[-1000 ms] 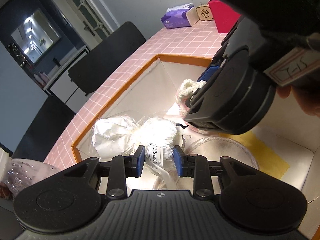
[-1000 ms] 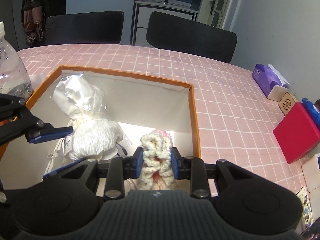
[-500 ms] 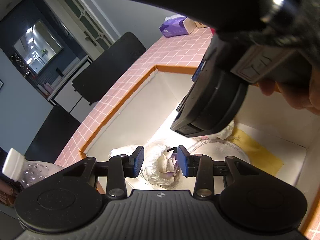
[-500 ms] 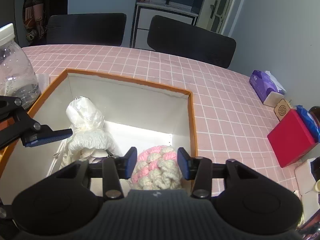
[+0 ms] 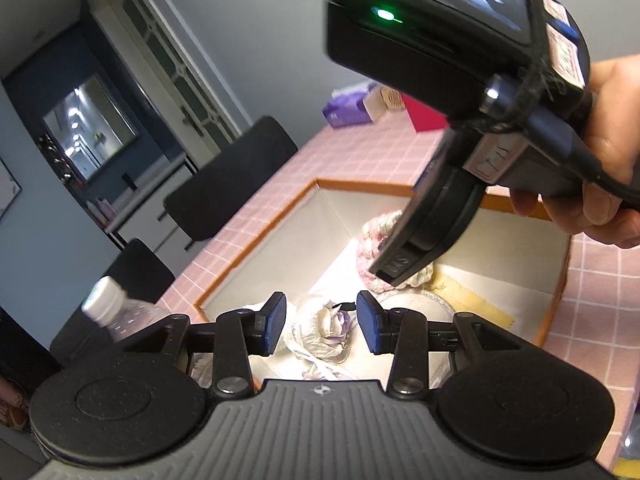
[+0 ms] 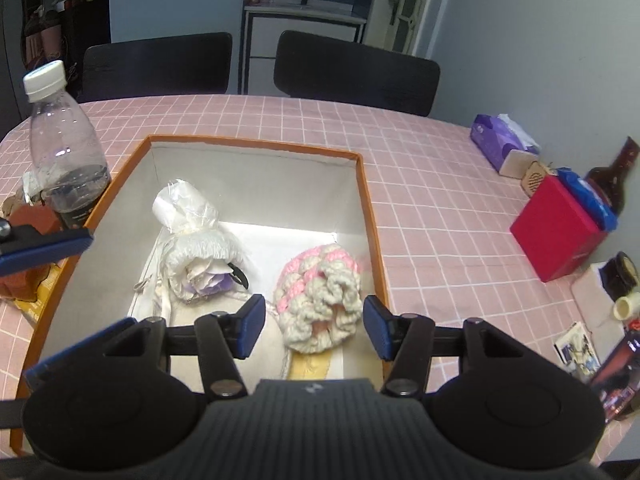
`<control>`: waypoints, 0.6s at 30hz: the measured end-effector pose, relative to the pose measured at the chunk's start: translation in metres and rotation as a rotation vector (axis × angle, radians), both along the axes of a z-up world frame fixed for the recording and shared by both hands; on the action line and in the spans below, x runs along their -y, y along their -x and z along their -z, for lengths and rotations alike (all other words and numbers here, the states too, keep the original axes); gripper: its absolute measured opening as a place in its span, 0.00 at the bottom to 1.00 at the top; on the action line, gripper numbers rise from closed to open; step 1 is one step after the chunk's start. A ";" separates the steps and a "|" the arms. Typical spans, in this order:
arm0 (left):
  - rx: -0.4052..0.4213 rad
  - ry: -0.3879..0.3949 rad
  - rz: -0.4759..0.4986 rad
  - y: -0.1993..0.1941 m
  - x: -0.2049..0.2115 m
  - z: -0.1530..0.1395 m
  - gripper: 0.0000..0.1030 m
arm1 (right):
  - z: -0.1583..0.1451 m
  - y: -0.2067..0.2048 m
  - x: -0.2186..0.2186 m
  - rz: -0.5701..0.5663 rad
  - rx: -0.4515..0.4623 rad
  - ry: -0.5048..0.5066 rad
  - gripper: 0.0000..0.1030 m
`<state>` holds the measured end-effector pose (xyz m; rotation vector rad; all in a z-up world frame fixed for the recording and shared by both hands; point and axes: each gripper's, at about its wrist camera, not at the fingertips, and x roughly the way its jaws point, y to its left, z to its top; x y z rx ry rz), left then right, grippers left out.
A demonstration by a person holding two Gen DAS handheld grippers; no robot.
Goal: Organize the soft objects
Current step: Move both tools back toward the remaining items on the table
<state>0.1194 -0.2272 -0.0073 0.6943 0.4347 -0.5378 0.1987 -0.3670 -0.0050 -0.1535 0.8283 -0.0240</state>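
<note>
Crochet piece [image 6: 320, 300] in pink and cream lies inside the orange-rimmed box [image 6: 256, 147], near its right wall, with a yellow cloth [image 6: 310, 366] under its near edge. Just left of it sits a white bagged bundle [image 6: 192, 236], its clear plastic top pointing toward the far wall. The right gripper [image 6: 314, 330] hovers above the crochet piece with jaws spread wide, holding nothing. The left gripper [image 5: 322, 328] hangs over the bagged bundle [image 5: 324, 332], jaws likewise wide apart and empty. Outside the box on the pink checked table [image 6: 440, 216], a plastic bottle [image 6: 60, 148] stands at the left, a tissue pack [image 6: 500, 142] and a red box [image 6: 560, 228] at the right.
</note>
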 end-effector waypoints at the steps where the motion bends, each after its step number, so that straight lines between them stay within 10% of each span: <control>1: 0.005 0.014 0.003 0.004 -0.004 -0.002 0.47 | -0.002 0.007 -0.002 0.002 0.011 0.001 0.59; 18: 0.080 0.268 -0.067 0.061 -0.085 -0.019 0.47 | -0.027 0.127 -0.063 -0.120 0.276 -0.061 0.63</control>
